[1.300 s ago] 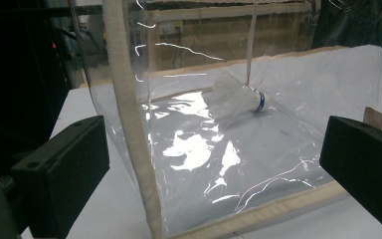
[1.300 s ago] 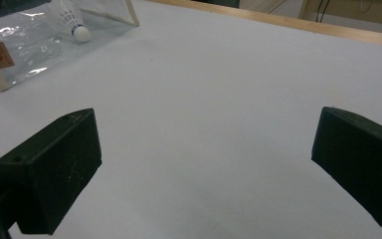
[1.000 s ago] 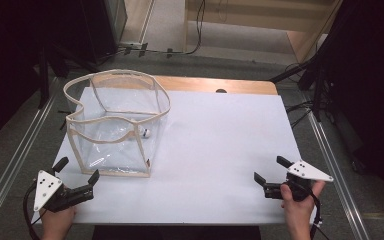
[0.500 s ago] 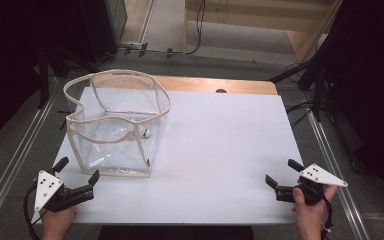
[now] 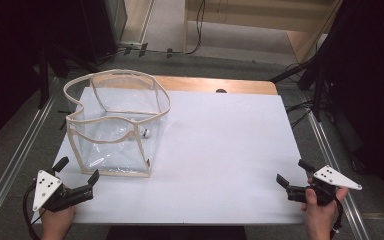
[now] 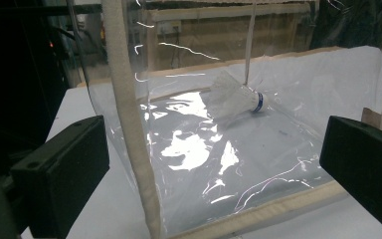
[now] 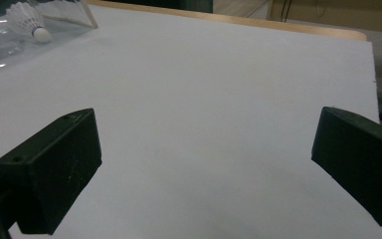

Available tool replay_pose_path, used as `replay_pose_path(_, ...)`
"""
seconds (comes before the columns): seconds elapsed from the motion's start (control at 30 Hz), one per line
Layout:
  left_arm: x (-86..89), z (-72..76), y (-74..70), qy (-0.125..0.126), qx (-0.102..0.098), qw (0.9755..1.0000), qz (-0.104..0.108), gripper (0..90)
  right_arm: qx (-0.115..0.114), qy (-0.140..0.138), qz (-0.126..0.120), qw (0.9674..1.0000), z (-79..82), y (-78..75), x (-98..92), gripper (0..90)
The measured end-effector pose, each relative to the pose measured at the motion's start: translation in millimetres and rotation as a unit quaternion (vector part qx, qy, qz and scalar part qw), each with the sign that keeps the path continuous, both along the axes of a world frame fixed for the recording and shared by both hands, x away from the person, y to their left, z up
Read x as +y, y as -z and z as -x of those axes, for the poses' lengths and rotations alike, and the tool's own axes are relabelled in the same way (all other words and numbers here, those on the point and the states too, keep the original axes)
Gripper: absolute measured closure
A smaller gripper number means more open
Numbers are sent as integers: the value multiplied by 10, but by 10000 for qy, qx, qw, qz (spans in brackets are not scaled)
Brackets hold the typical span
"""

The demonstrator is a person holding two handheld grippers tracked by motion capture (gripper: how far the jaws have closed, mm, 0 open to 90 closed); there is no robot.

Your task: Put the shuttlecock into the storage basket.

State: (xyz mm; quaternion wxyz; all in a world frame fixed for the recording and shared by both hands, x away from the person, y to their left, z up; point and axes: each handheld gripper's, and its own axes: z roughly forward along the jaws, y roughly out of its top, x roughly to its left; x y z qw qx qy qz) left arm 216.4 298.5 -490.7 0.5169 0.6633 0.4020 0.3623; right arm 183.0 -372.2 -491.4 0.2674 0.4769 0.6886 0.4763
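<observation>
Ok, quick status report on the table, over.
Both grippers, left and right, open, empty. Shuttlecock lying inside clear bag. Nothing in the way.

The bag's (image 7: 0, 30) edge ran off the frame's top left, far from the right gripper's jaws.

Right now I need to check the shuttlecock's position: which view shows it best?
The left gripper view: the shuttlecock lies on its side inside the clear bag, feathers and cork distinct. The right gripper view catches it at the corner; the high view shows a tiny speck.
</observation>
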Motion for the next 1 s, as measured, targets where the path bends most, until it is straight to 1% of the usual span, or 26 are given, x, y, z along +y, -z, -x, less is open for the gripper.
replay_pose_path(0.17, 13, 0, -1, 16, 5, 10000, 83, 0, -55, 43, -61, 10000, -3, 38, -72, 0)
replay_pose_path(0.2, 17, 1, -3, 11, 10, 10000, 86, 0, -39, 89, -72, 9999, -6, 48, -78, 0)
replay_pose_path(0.4, 20, 1, -2, 20, -1, 10000, 97, 0, -41, 153, -144, 9998, -15, 82, -108, 0)
replay_pose_path(0.53, 15, 8, -1, 18, -44, 10000, 51, 0, -25, 137, -173, 9998, -19, 106, -109, 0)
replay_pose_path(0.63, 22, 11, -1, 11, -40, 9999, 98, 0, 13, 110, -134, 9998, -30, 121, -101, 0)
replay_pose_path(0.67, 24, 11, -1, 9, -47, 9999, 118, 0, 3, 71, -141, 9999, -36, 127, -98, 0)
replay_pose_path(0.73, 27, 12, -1, 13, -43, 9999, 125, 0, 0, 66, -157, 9999, -41, 129, -98, 0)
replay_pose_path(0.8, 27, 13, -1, 22, -48, 9999, 129, 0, -12, 73, -228, 9997, -46, 129, -99, 0)
replay_pose_path(0.87, 24, 8, 0, 15, -48, 9999, 150, 0, -11, 87, -226, 9997, -55, 134, -98, 0)
replay_pose_path(0.9, 23, 5, -1, 14, -43, 9999, 150, 0, 2, 88, -212, 9997, -59, 137, -97, 0)
replay_pose_path(1.0, 22, 0, -1, 17, -39, 9999, 146, 0, 85, 28, -293, 9995, -77, 154, -96, 0)
